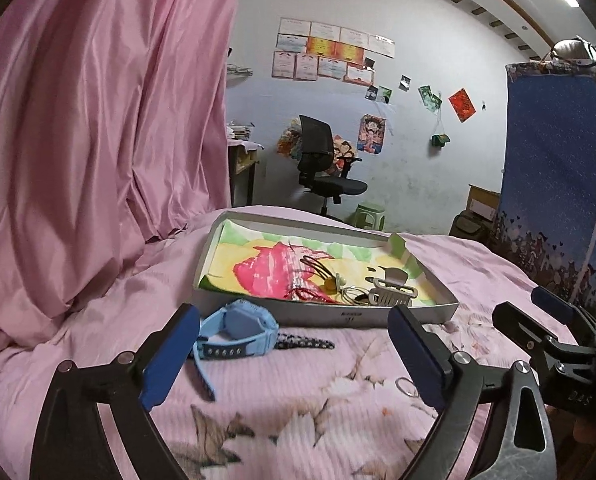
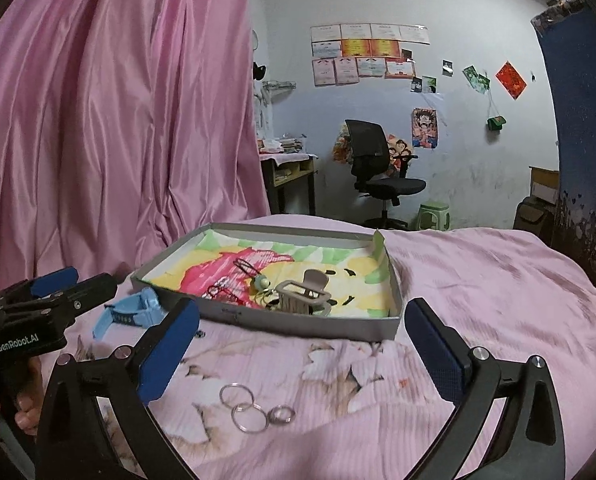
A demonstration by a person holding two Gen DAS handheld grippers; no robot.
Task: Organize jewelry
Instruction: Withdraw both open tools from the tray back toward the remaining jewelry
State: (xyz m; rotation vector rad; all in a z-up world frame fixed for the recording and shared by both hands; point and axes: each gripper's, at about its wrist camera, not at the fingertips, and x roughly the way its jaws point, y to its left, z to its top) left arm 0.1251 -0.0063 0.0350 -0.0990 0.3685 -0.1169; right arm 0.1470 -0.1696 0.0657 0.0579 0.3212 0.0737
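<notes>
On a pink floral bedspread [image 2: 477,280], I hold both grippers spread wide and empty over jewelry still waiting to be sorted. My left gripper [image 1: 294,354] hovers just short of the blue watch [image 1: 234,328], which lies outside the tray [image 1: 321,316] beside a dark braided band [image 1: 305,342]. My right gripper [image 2: 301,354] hangs above three metal rings [image 2: 254,408], two of them overlapping, on the cloth near the tray's front wall. Inside the tray, on its painted paper lining, sit a beige hair claw [image 2: 303,294], a red cord [image 2: 222,292] and a small charm bundle [image 2: 264,284].

The rings look the riskiest: thin, flat and resting on soft fabric, they may slip from the pads or get pressed into the quilt, and the overlapping pair may come up together or flick apart. The watch's loose strap could snag the tray wall as it goes in. The grippers sit close side by side, so crossing paths risks a knock. A pink curtain [image 2: 118,120] hangs at left, clear of the work.
</notes>
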